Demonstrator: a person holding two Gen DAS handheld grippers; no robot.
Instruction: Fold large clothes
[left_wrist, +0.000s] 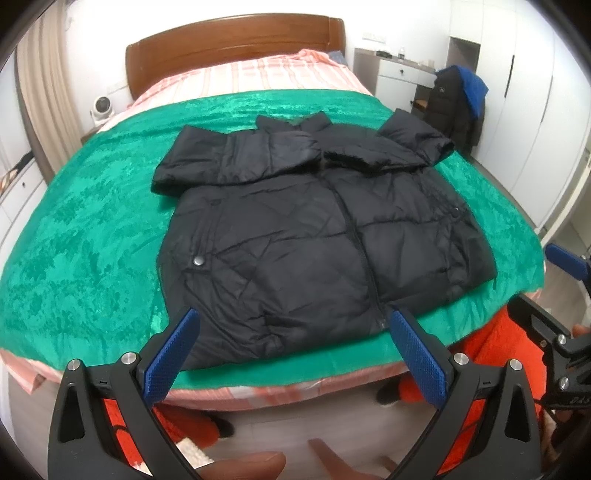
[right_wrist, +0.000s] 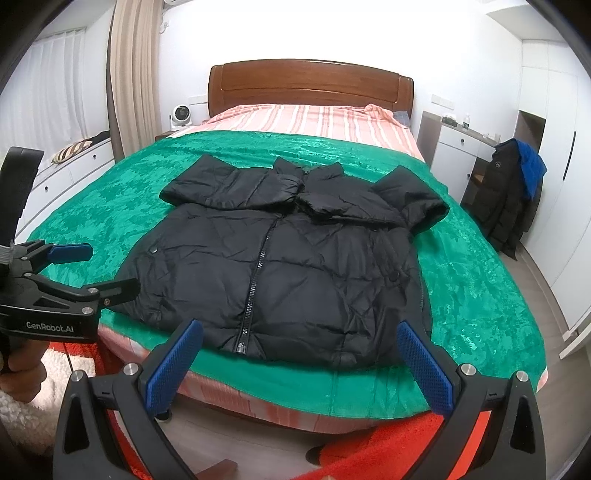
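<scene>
A black puffer jacket (left_wrist: 306, 229) lies front up and zipped on the green blanket (left_wrist: 85, 236), hem toward me, both sleeves folded across the chest. It also shows in the right wrist view (right_wrist: 280, 266). My left gripper (left_wrist: 293, 321) is open and empty, hovering just in front of the hem near the bed's foot edge. My right gripper (right_wrist: 299, 332) is open and empty, also just short of the hem. The left gripper shows at the left of the right wrist view (right_wrist: 96, 273), and the right gripper shows at the right edge of the left wrist view (left_wrist: 546, 288).
The bed has a wooden headboard (right_wrist: 310, 88) and a pink striped sheet (right_wrist: 306, 122). A chair with dark and blue clothes (right_wrist: 513, 195) stands right of the bed beside a white desk (right_wrist: 458, 151). A small fan (right_wrist: 180, 115) sits at the left. An orange rug (right_wrist: 388, 446) lies below.
</scene>
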